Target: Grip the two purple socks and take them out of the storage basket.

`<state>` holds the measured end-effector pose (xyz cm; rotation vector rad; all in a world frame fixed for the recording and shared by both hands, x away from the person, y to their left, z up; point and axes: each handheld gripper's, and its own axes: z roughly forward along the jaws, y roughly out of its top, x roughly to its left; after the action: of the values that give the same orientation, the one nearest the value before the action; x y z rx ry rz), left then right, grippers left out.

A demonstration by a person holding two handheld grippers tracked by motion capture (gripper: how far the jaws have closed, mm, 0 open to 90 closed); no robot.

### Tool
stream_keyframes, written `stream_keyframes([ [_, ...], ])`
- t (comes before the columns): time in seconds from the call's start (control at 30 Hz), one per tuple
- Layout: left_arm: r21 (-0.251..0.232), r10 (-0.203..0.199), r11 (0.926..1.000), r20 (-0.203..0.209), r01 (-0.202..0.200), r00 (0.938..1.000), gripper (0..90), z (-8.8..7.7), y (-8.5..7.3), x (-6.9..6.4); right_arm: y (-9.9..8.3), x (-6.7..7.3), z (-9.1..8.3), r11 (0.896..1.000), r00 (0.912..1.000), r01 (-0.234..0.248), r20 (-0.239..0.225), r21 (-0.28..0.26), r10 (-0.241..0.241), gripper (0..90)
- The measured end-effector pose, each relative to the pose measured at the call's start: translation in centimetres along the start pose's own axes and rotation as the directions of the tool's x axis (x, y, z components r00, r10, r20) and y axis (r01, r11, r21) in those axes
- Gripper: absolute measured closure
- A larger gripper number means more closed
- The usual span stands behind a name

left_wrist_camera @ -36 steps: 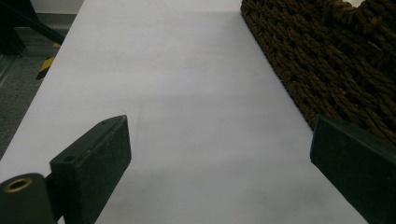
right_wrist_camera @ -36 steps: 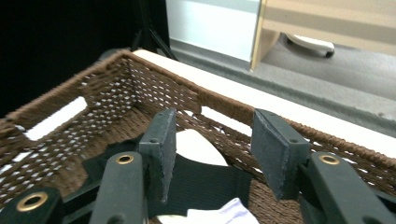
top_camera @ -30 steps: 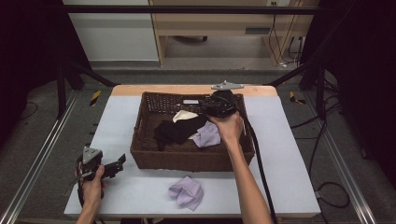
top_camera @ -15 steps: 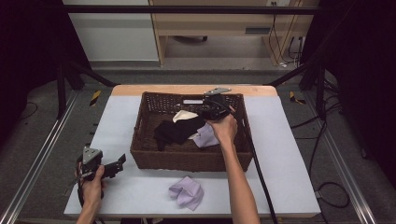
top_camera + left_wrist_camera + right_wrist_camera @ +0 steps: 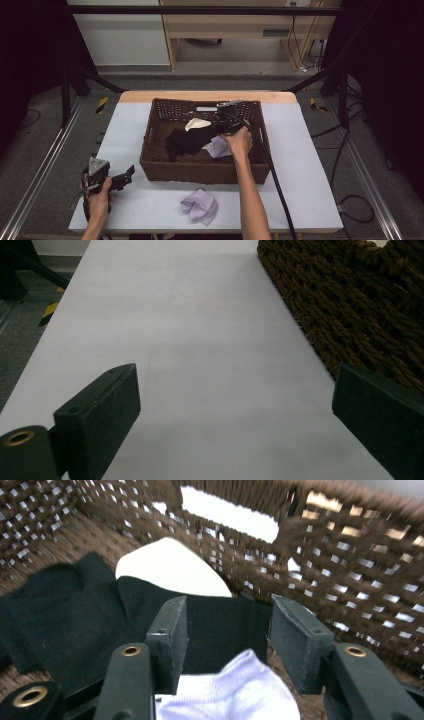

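The right tool (image 5: pixel 227 645), jaws parted and empty, hung directly above the lavender sock (image 5: pixel 235 690) in the basket (image 5: pixel 200 170); the left tool (image 5: pixel 120 177), also unclenched, rested well apart on the counter (image 5: pixel 310 165).

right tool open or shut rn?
Open. In the right gripper view the right tool has its jaws standing apart above the black cloth and lavender cloth in the basket, gripping nothing.

Left gripper (image 5: pixel 235 410) held low over the pale surface (image 5: pixel 190 340), jaws wide apart, nothing between. Brown woven basket (image 5: pixel 350 305) wall just beside the right-hand jaw.
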<state>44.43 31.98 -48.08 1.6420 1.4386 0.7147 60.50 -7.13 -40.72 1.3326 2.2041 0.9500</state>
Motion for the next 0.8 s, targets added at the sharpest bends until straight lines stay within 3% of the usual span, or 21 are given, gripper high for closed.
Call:
stream_keyframes([
  [0.13,0.000,0.000,1.0000,0.000,0.000,1.0000,5.0,0.0,0.0,0.0,-0.4,-0.2,0.8,0.996,0.9993,-0.032,-0.016,0.083,0.034,51.4],
  [0.3,0.001,0.001,1.0000,0.001,-0.001,1.0000,5.0,0.0,0.0,0.0,-0.5,-0.4,1.2,0.990,0.9978,-0.057,-0.024,0.131,0.061,53.7],
  [0.5,0.001,0.001,1.0000,0.002,-0.001,1.0000,5.0,0.0,0.0,0.0,-0.9,-0.3,1.8,0.980,0.9970,-0.053,-0.046,0.189,0.063,56.4],
  [0.67,0.002,0.001,1.0000,0.002,-0.001,1.0000,5.0,0.0,0.0,0.0,-1.0,-0.3,2.0,0.973,0.9962,-0.050,-0.059,0.224,0.064,64.6],
  [0.73,0.001,0.004,1.0000,0.002,-0.004,1.0000,5.0,0.0,0.0,0.0,-1.0,-0.3,2.1,0.969,0.9964,-0.045,-0.058,0.244,0.061,73.7],
  [0.77,0.001,0.004,1.0000,0.002,-0.004,1.0000,5.0,0.0,0.0,0.0,-1.0,-0.3,2.1,0.969,0.9964,-0.045,-0.058,0.244,0.061,73.7],
  [0.8,0.001,0.001,1.0000,0.003,-0.001,1.0000,5.0,0.0,0.0,0.0,-1.0,-0.3,2.0,0.966,0.9974,-0.028,-0.057,0.258,0.045,81.4],
])
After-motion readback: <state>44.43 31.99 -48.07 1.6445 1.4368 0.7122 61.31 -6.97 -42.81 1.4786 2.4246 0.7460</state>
